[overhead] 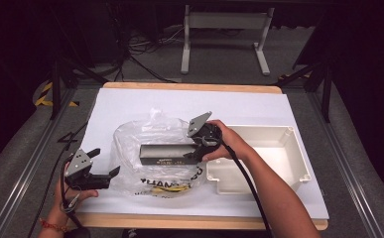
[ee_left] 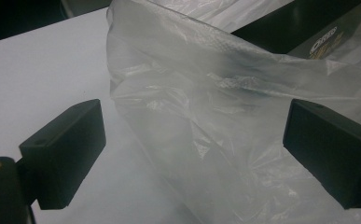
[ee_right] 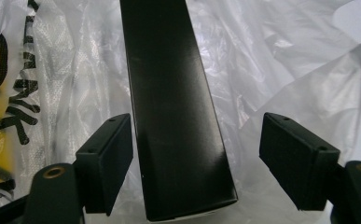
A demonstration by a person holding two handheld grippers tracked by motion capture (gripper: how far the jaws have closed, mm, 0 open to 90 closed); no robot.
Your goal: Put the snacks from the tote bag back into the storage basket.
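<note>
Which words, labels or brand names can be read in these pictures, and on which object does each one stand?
Black box: a white logo and gold lettering on its side, too blurred and cropped to read.
Plastic bag: black capital letters beside a yellow shape, cut off and crumpled; no whole word can be read.
White tray: no text.

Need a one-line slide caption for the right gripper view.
Right gripper, jaws open, straddles the end of a long black box lying on a clear plastic bag.
</note>
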